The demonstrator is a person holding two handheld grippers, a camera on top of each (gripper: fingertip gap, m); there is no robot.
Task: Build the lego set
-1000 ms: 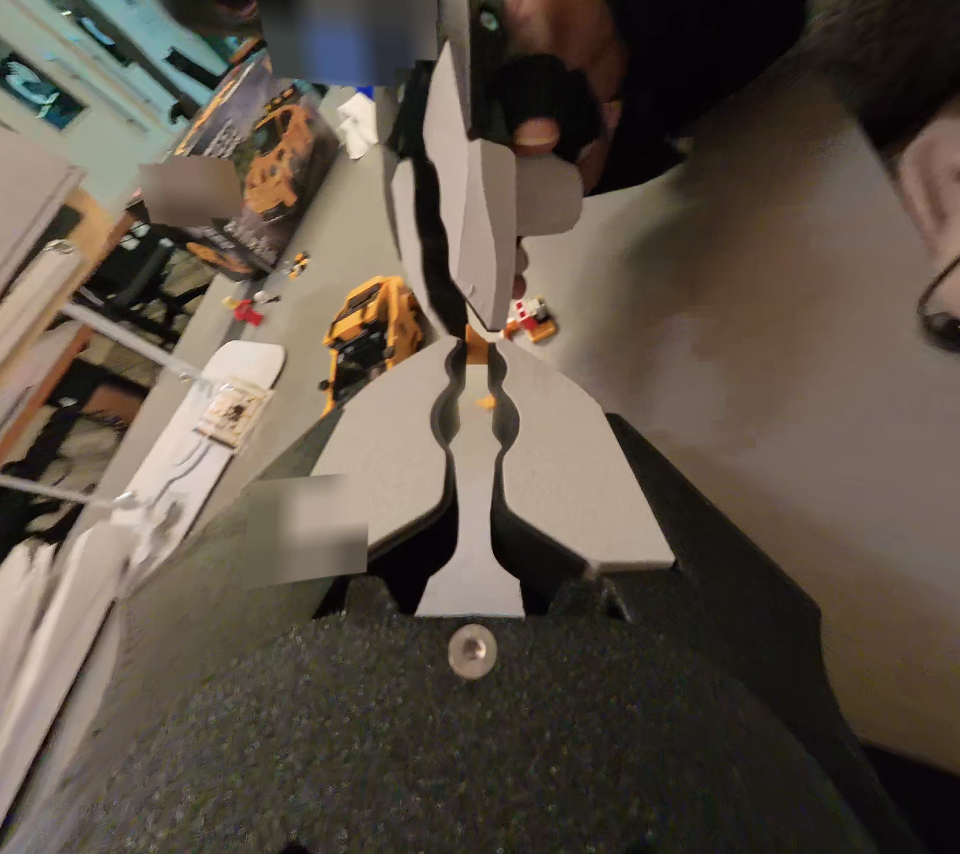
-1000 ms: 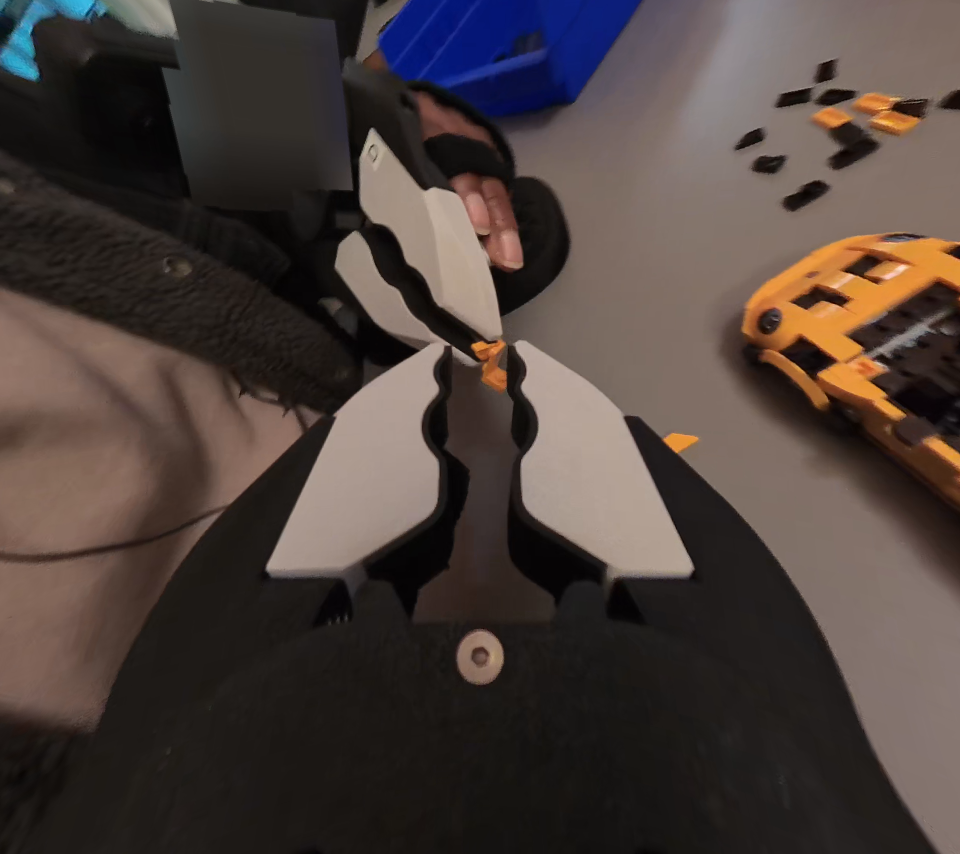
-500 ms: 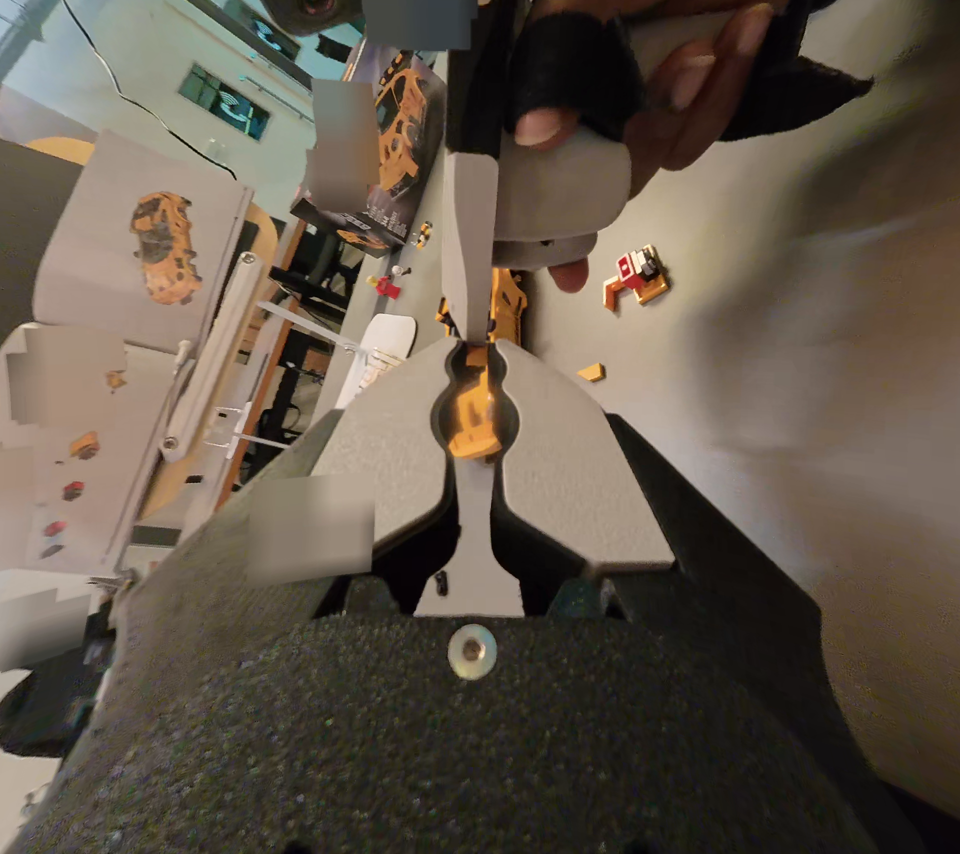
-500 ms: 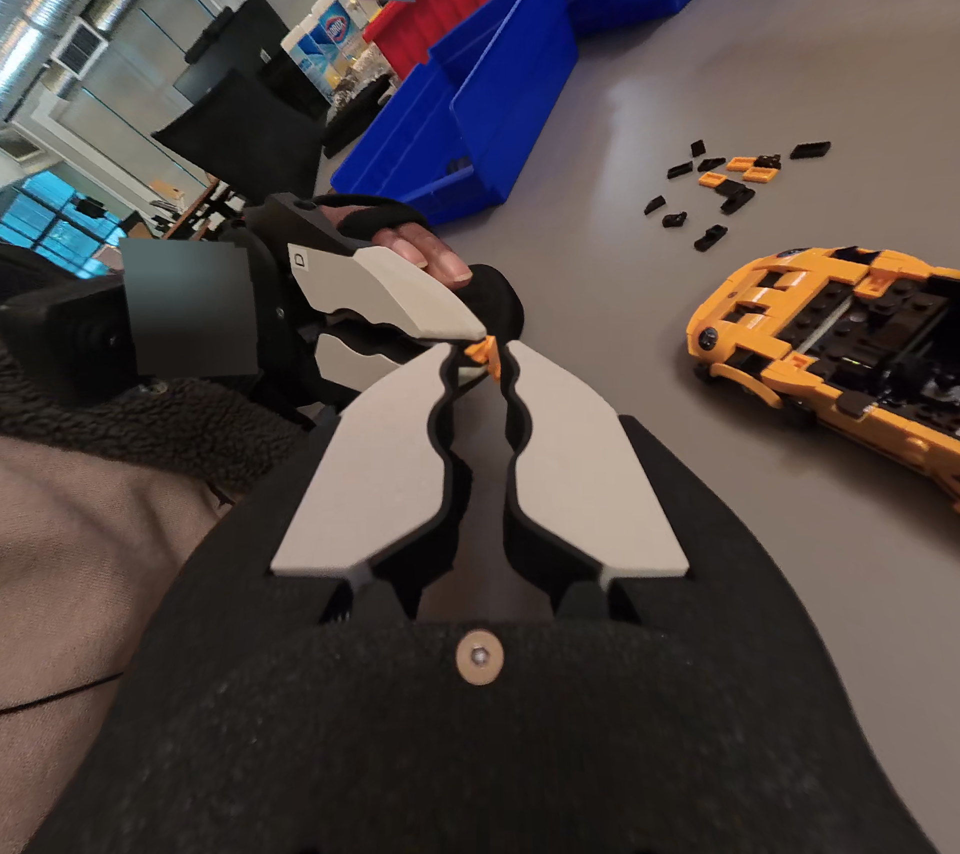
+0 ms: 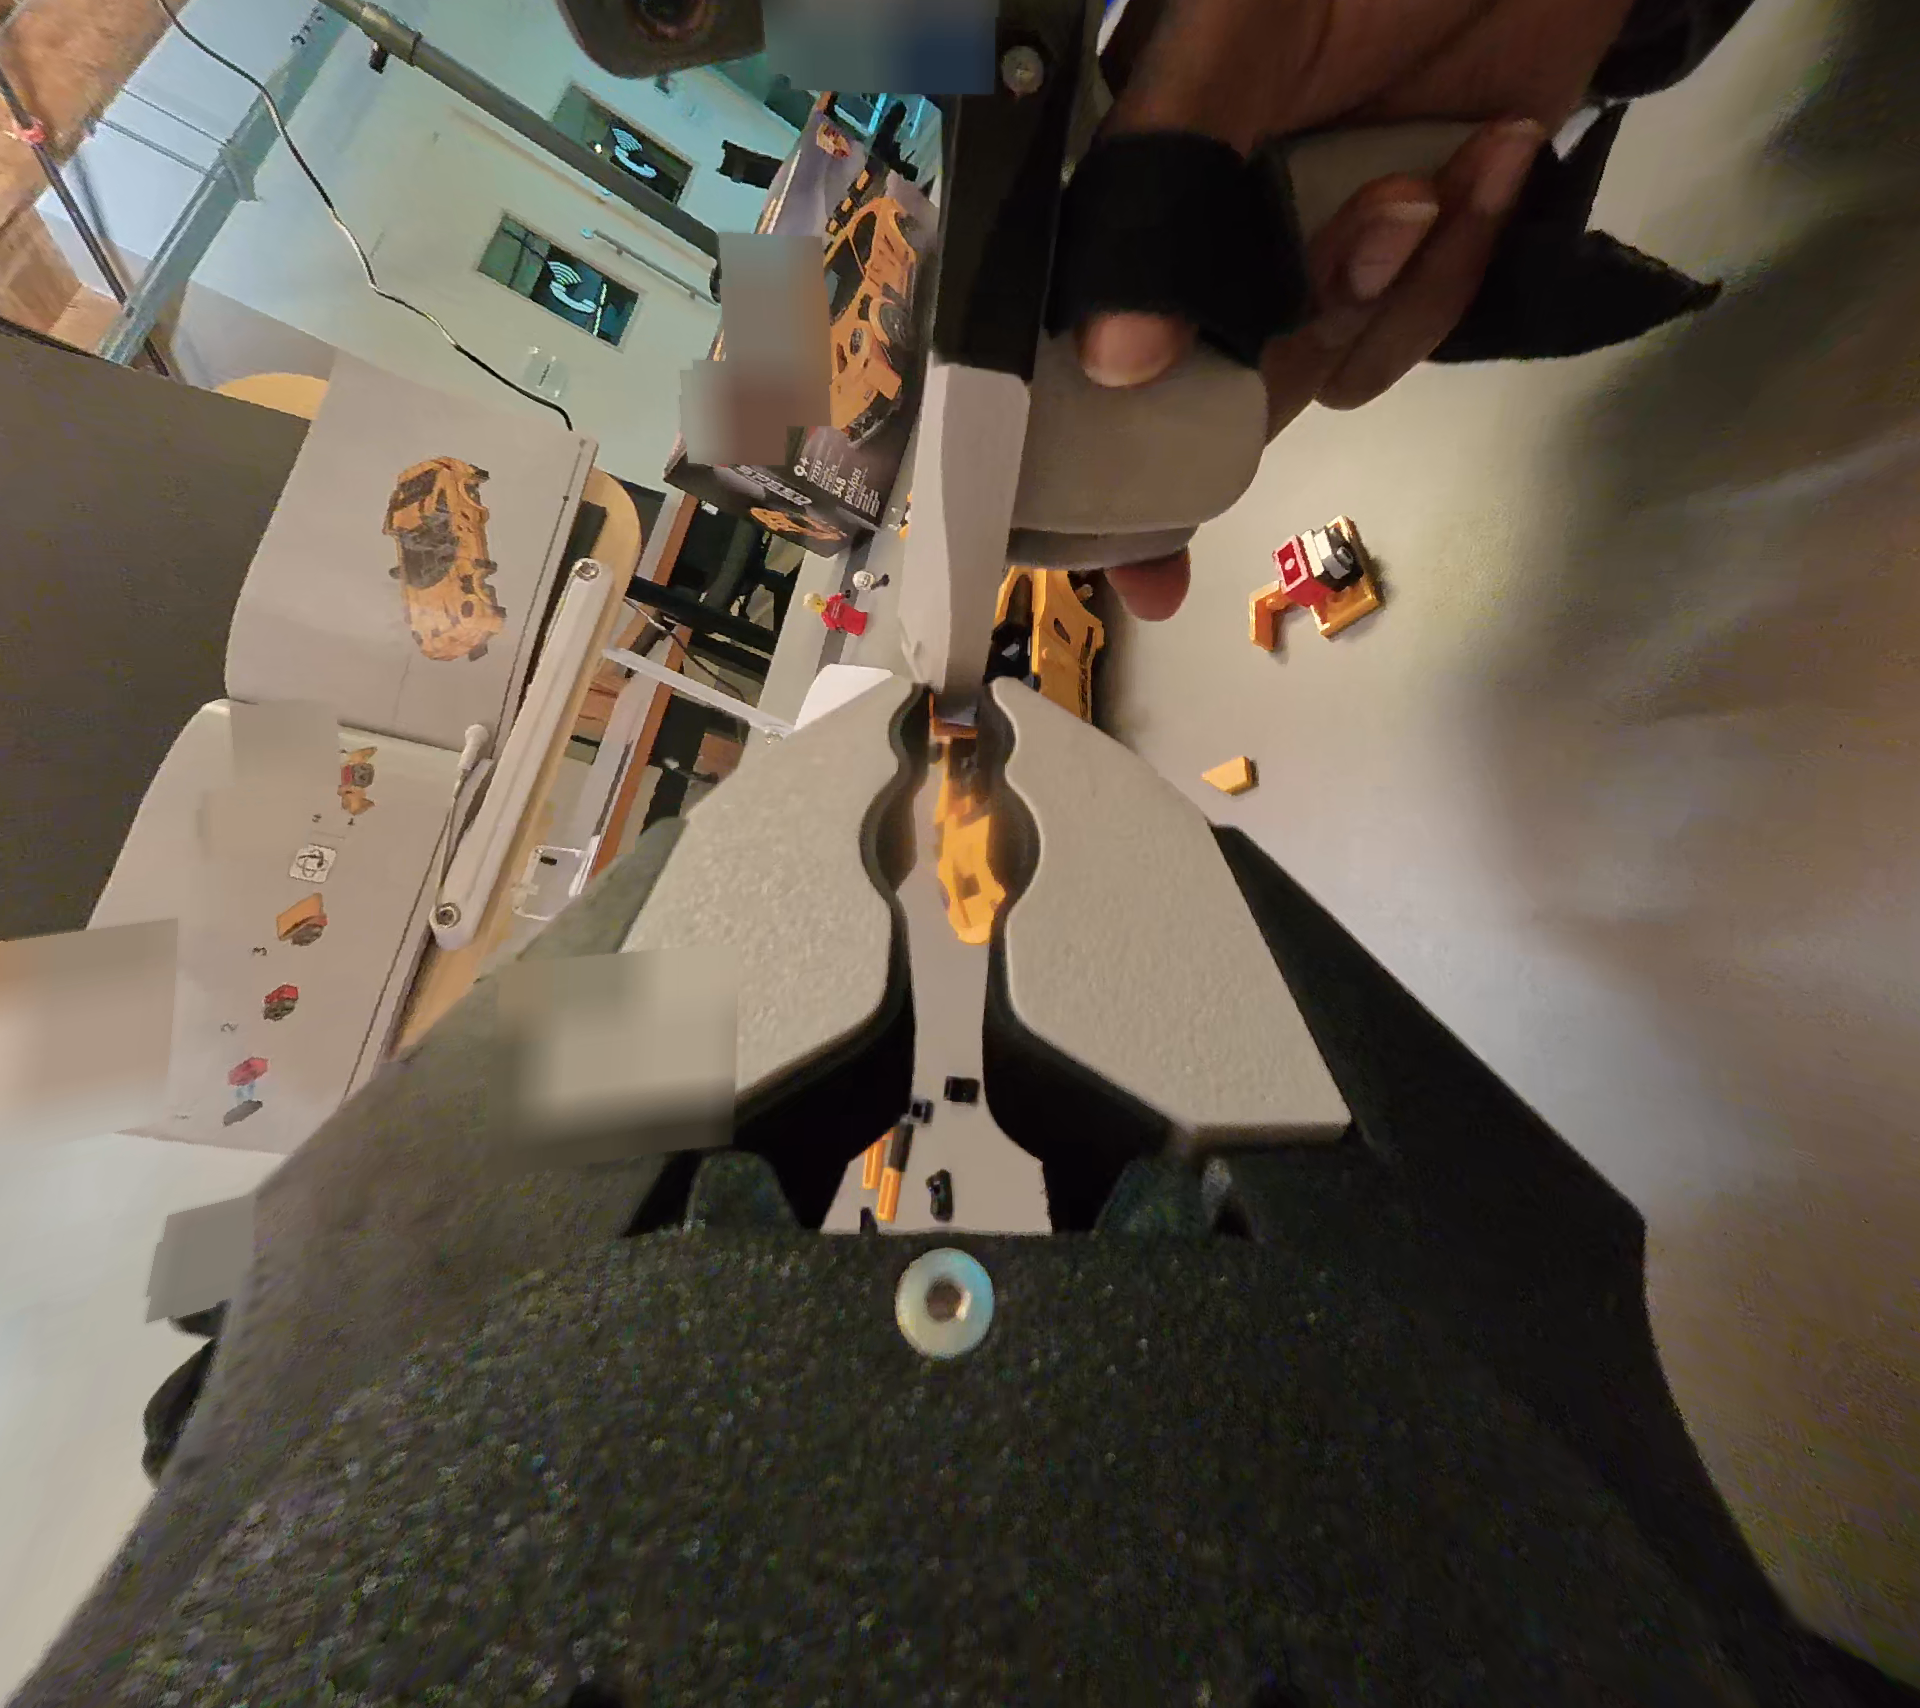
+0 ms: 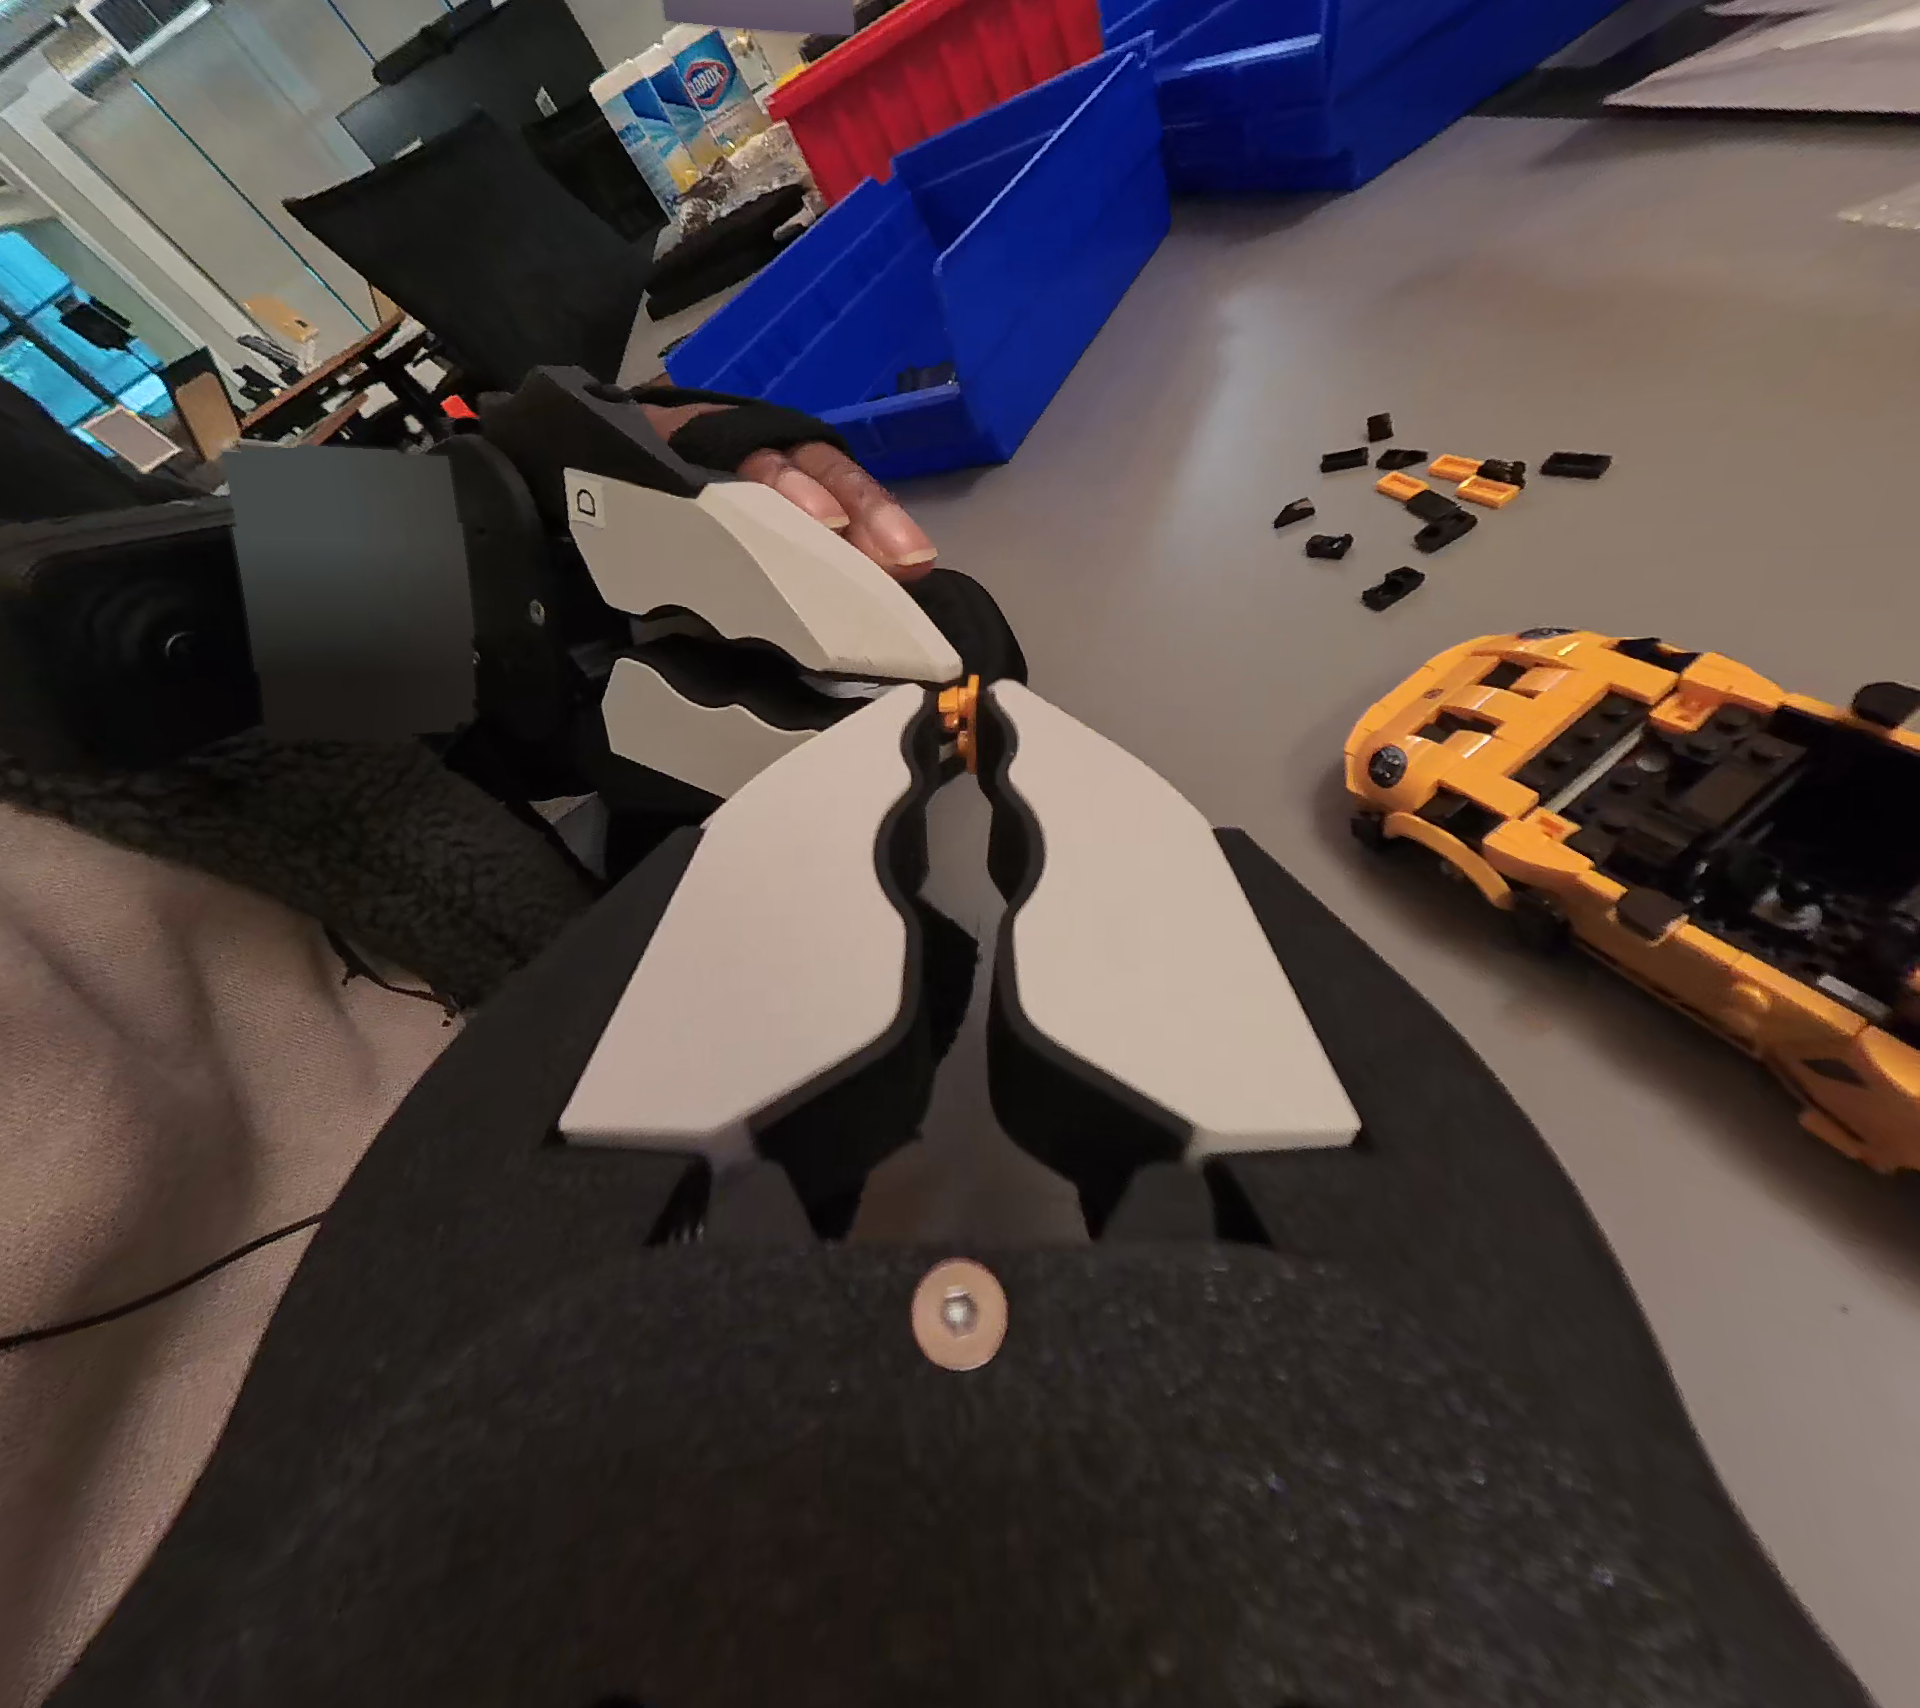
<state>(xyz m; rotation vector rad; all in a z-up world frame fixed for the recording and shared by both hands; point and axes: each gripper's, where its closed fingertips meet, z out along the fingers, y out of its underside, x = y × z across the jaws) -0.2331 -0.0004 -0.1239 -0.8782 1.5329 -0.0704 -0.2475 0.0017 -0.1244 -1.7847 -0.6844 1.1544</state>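
So in the left wrist view, the left gripper [image 5: 951, 708] has a small orange piece [image 5: 964, 837] pinched between its jaws, sitting in the gap right at the tips. The right gripper [image 5: 940, 650] comes down from above, tip touching the same piece. Bare grey worktop [image 5: 1558, 775] opens to the right, with a red-and-orange bit [image 5: 1317, 583] and an orange tile [image 5: 1229, 775] lying apart.

Right wrist view: the right gripper [image 6: 961, 708] jaws are nearly closed on the orange piece [image 6: 961, 718], and the left gripper [image 6: 925, 671] meets it from the left. The orange car [image 6: 1642, 848] sits well off right, loose parts [image 6: 1434, 505] beyond, blue bins [image 6: 1039, 287] at the back.
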